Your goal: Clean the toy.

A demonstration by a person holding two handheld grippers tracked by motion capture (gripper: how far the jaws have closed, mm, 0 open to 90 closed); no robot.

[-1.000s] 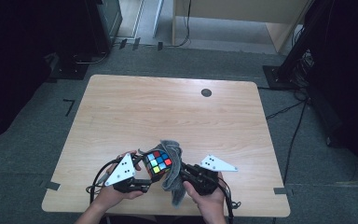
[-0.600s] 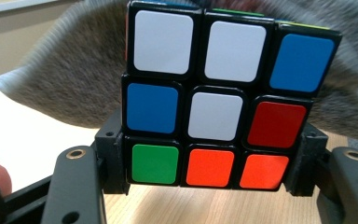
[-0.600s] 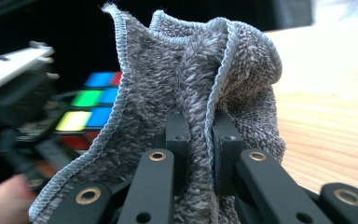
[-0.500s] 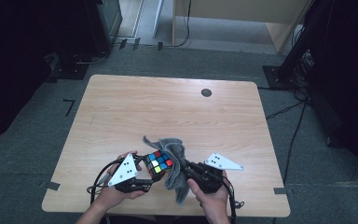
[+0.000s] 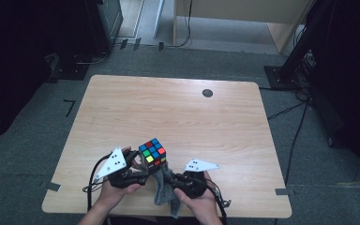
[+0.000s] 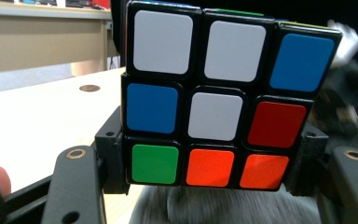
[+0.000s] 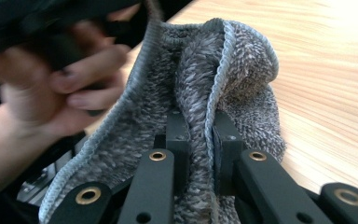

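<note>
Cube (image 5: 153,152) held clear of the table (image 5: 178,108), near its front edge, left of centre. Left gripper (image 5: 143,168) has its fingers (image 6: 109,154) clamped on the cube's two lower sides; in the left gripper view the facing side reads white, white, blue over blue, white, red over green, orange, orange.

Cloth (image 5: 164,190), grey and fuzzy, lies just right of and below the cube, bunched, draping toward the table's front edge. Right gripper (image 5: 171,180) points at the cube from the right; its fingers (image 7: 177,135) are pinching a raised fold of the cloth between them, the hemmed edge running up through the gap. Part of the cloth sits under the cube, seen grey and blurred along the bottom of the left gripper view.

Between right gripper and cube: only the cloth fold and the person's left hand (image 7: 60,88), blurred, close beside the fold.

Further from the cube: a small dark round disc (image 5: 207,93) far back on the table, right of centre, well apart. Rest of the tabletop behind the cube is bare wood. Cables (image 5: 91,180) trail left of the cube, off the left gripper. Tape patches (image 5: 51,186) at the table's front corners.
</note>
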